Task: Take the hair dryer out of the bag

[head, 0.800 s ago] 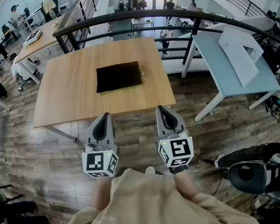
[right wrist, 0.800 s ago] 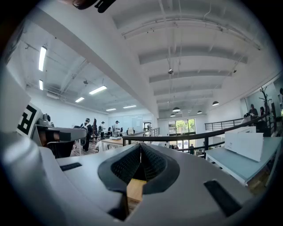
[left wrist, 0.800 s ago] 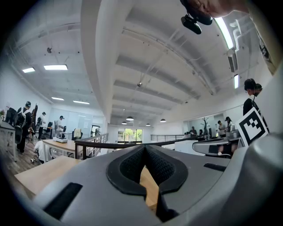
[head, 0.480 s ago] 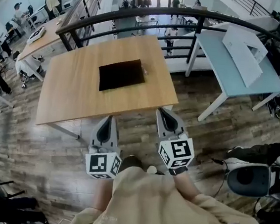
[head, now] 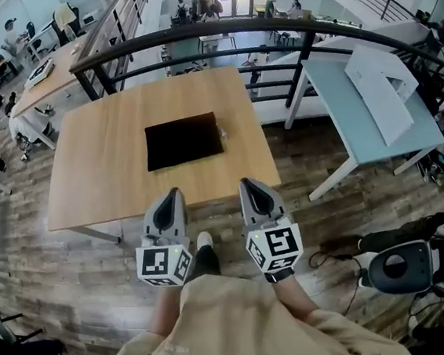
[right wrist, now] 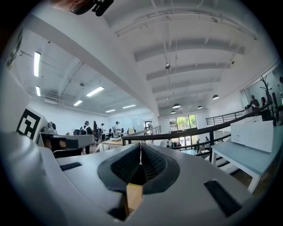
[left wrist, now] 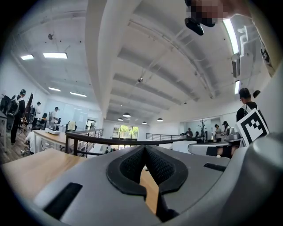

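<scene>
Head view: shows a black bag (head: 184, 140) lying flat on the wooden table (head: 96, 175) at centre frame, hair dryer itself out of sight. Shows the left gripper (head: 172, 195) and right gripper (head: 248, 187) side by side at lower centre, tips at the table's near edge, apart from the bag.

Left gripper view: shows jaws pressed together, holding nothing, tabletop beyond.

Right gripper view: shows jaws likewise closed and empty, a pale blue table (right wrist: 247, 161) at right.

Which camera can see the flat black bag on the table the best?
The head view: it looks down on the whole black bag, flat on the wooden table. Both gripper views look level across the room and show no bag.
</scene>
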The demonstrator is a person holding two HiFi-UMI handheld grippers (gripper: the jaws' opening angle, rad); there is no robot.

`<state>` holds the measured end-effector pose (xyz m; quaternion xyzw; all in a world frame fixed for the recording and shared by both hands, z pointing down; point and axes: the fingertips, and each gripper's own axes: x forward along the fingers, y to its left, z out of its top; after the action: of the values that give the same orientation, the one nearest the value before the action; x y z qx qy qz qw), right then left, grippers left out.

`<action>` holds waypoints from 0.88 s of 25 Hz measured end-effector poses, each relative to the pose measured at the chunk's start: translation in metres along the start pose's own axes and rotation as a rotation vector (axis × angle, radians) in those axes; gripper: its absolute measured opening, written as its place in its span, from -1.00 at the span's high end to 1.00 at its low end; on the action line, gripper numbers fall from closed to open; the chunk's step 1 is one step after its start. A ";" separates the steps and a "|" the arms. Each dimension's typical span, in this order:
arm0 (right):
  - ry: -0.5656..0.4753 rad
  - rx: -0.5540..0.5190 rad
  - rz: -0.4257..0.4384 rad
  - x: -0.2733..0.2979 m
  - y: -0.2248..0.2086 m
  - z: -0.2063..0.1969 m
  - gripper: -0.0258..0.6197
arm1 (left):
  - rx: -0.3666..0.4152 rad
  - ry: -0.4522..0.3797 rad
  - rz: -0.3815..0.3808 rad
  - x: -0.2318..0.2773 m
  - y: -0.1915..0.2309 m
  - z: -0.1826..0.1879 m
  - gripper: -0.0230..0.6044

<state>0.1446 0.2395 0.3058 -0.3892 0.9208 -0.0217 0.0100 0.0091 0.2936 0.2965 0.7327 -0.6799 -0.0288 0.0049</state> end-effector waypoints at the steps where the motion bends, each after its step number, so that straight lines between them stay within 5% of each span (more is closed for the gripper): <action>1: 0.004 -0.008 -0.005 0.014 -0.004 0.001 0.87 | -0.002 -0.003 -0.010 0.014 0.007 0.001 0.89; 15: 0.028 -0.027 -0.047 0.197 -0.028 0.000 0.87 | -0.002 0.011 -0.082 0.153 0.125 -0.003 0.89; 22: 0.067 -0.017 -0.070 0.249 -0.026 -0.024 0.87 | -0.017 0.115 -0.177 0.201 0.157 -0.046 0.89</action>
<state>-0.0116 0.0433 0.3304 -0.4204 0.9066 -0.0271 -0.0249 -0.1299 0.0798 0.3424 0.7904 -0.6107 0.0074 0.0476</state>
